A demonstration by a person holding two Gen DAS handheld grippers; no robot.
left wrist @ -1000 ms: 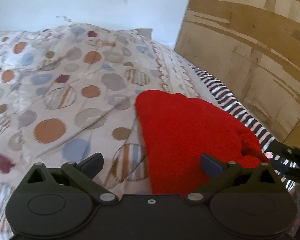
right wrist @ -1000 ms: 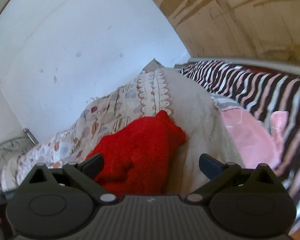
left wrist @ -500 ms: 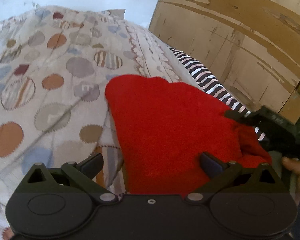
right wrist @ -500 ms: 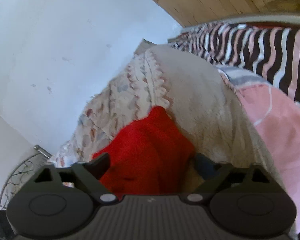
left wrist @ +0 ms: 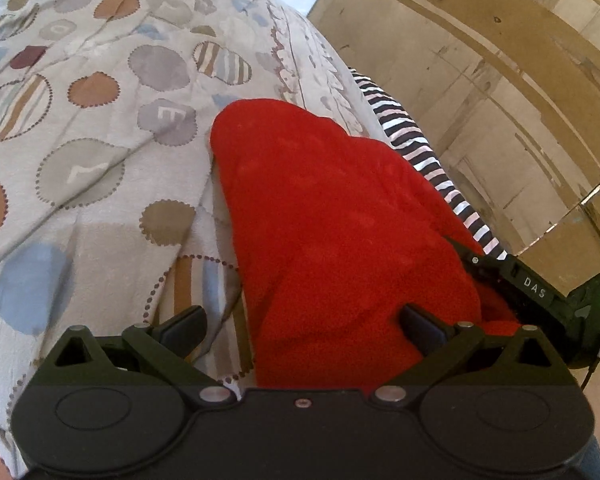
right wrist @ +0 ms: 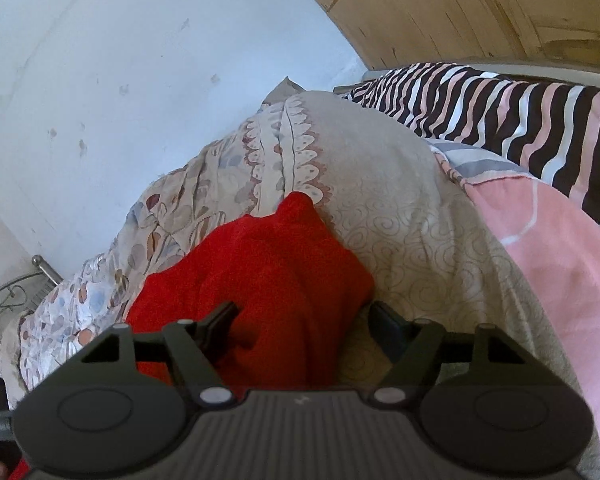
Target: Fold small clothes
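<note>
A fuzzy red garment [left wrist: 332, 216] lies on the patterned bedspread [left wrist: 100, 128]. My left gripper [left wrist: 302, 322] is open, with its fingers astride the near edge of the red cloth. In the right wrist view the same red garment [right wrist: 268, 280] lies between the fingers of my right gripper [right wrist: 306, 322], which is open but narrower than before, its jaws close around a bunched corner. The right gripper's body [left wrist: 540, 292] shows at the right edge of the left wrist view, at the garment's right corner.
A black, white and pink striped cloth [right wrist: 500, 120] and a pink sheet [right wrist: 560, 248] lie to the right. A wooden panel [left wrist: 500, 100] stands beside the bed. A white wall [right wrist: 120, 80] is behind, and a metal bed frame [right wrist: 12, 300] shows at far left.
Both grippers have moved forward and down onto the red garment. The right gripper's fingers have narrowed around its corner. The left gripper stays wide open.
</note>
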